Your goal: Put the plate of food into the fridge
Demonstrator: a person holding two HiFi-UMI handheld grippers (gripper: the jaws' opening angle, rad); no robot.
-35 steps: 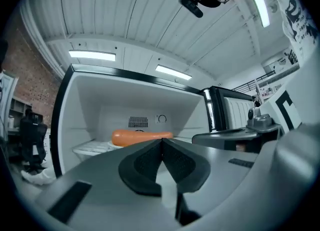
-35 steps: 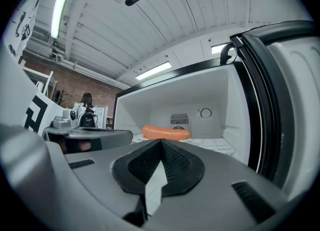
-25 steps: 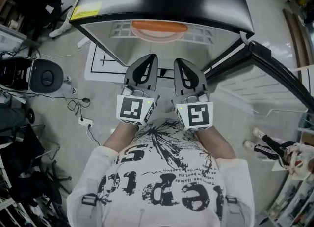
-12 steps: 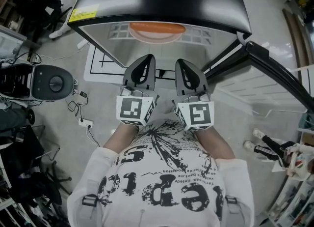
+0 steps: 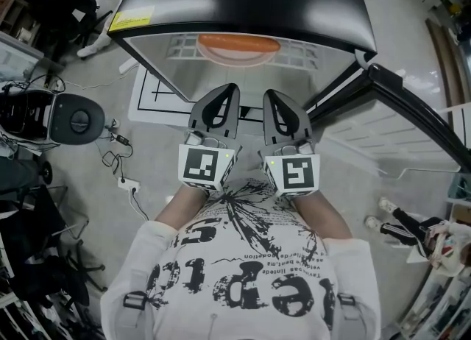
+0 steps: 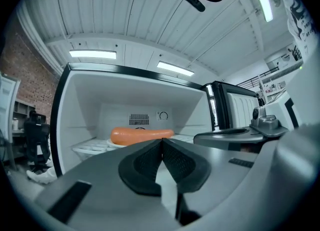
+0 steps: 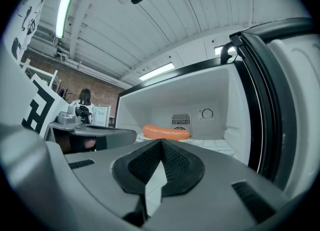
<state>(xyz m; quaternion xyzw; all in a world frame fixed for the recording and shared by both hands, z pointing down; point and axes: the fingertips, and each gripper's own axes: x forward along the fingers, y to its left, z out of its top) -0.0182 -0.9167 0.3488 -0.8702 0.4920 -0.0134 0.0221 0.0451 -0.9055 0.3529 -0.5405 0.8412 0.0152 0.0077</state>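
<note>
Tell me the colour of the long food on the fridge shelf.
Orange. The food shows best in the left gripper view.

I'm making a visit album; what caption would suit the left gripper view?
Shut, empty left claw aimed at the open fridge, an orange sausage lying on its shelf.

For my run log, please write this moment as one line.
plate: inside fridge | left hand-held gripper: shut, empty | right hand-held gripper: shut, empty | door: open
</note>
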